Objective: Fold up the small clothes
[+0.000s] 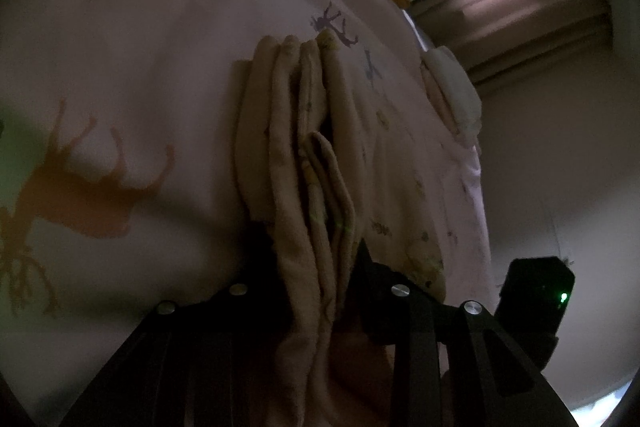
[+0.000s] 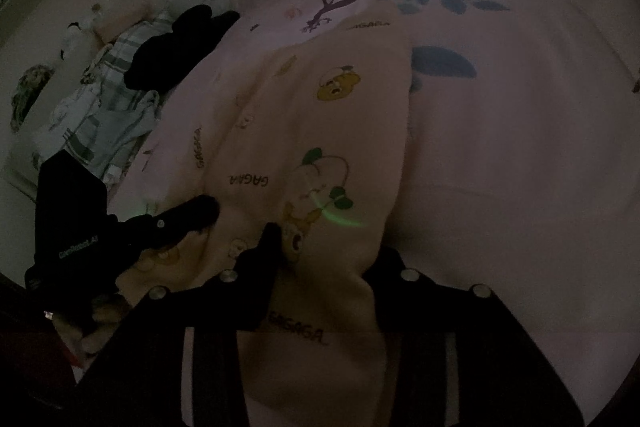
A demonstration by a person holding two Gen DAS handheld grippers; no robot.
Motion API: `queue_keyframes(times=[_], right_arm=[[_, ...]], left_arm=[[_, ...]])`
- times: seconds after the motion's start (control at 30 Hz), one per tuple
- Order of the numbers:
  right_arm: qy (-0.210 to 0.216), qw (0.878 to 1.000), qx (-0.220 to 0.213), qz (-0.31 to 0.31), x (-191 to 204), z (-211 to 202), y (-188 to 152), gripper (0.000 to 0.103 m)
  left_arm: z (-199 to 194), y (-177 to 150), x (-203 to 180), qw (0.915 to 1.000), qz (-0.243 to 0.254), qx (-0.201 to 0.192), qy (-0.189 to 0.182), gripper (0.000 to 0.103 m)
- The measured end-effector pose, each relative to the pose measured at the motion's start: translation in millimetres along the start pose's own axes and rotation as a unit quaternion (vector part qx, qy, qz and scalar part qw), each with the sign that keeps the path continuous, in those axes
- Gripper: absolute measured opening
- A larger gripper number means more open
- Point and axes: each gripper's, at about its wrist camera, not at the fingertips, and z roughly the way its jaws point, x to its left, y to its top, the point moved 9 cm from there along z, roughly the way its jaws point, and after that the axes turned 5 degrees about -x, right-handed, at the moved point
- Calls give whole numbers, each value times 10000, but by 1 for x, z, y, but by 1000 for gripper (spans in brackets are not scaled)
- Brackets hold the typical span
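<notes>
Pink bedsheet (image 2: 520, 147) underlies the garment (image 2: 320, 131), pinched by left tongs (image 1: 316, 267) and right tongs (image 2: 320, 267).

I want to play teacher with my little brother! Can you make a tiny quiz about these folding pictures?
1. True or false: the left gripper pinches a folded bundle of the beige garment.
2. Which word is printed on the garment in the right wrist view? A) GAGAGA B) HELLO C) PANDA
3. Fill in: the garment lies on a pink ___ printed with animals and leaves.

Key: 1 true; 2 A; 3 bedsheet.
</notes>
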Motion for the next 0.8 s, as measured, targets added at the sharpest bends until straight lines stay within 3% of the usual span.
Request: queue_keyframes(times=[0.43, 0.8], right_arm=[[-7, 10000, -55, -21, 1, 1, -1, 39], [63, 9999, -115, -85, 2, -1, -2, 39]], left_arm=[[3, 0, -4, 10000, 73, -42, 20, 33], [4, 3, -9, 9993, 269, -126, 244, 32]])
